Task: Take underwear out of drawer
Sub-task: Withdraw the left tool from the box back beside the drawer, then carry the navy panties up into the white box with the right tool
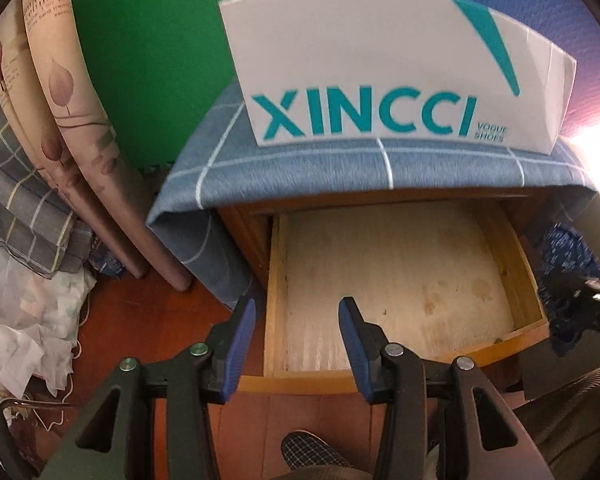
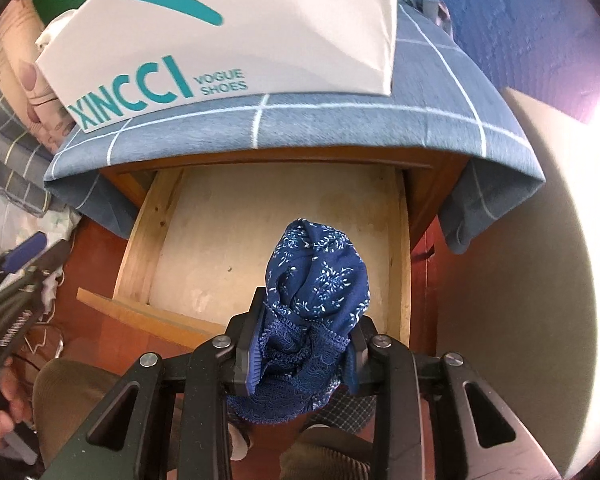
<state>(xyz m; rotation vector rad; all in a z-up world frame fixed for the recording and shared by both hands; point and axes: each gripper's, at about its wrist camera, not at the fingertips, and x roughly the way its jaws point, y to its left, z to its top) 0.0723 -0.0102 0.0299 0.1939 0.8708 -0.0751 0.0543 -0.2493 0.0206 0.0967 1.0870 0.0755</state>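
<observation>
The right gripper (image 2: pixel 306 344) was pressed together on the underwear (image 2: pixel 318 276), a dark blue piece with small white sprigs and a lace edge. The cloth was bunched between the two pads, its printed part swelling up past the fingertips and its lace hanging below them. In the right wrist view the bundle was held above the front part of the drawer (image 2: pixel 140 240), clear of the pale bottom board. In the left wrist view the same blue cloth (image 1: pixel 562 264) showed at the right edge, beside the drawer's right wall, with the dark frame of the right gripper next to it.

The left gripper (image 1: pixel 298 316) stood about half spread, its blue pads apart with nothing between them and touching nothing. It hung over the drawer's front left corner, with one finger (image 1: pixel 244 320) seen against the red-brown floor (image 1: pixel 148 320) and the other against the drawer board. From the right wrist view the left gripper (image 2: pixel 16 268) appeared at the left edge, blurred, with a hand (image 2: pixel 0 408) on its handle.

The drawer was pulled out of a wooden cabinet (image 2: pixel 432 196), and only its bare, stained bottom board showed. A blue checked cloth (image 1: pixel 300 168) covered the cabinet's top, and a white paper bag (image 1: pixel 380 60) printed XINCCI stood on it. Folded bedding (image 1: pixel 28 200) lay piled to the left.
</observation>
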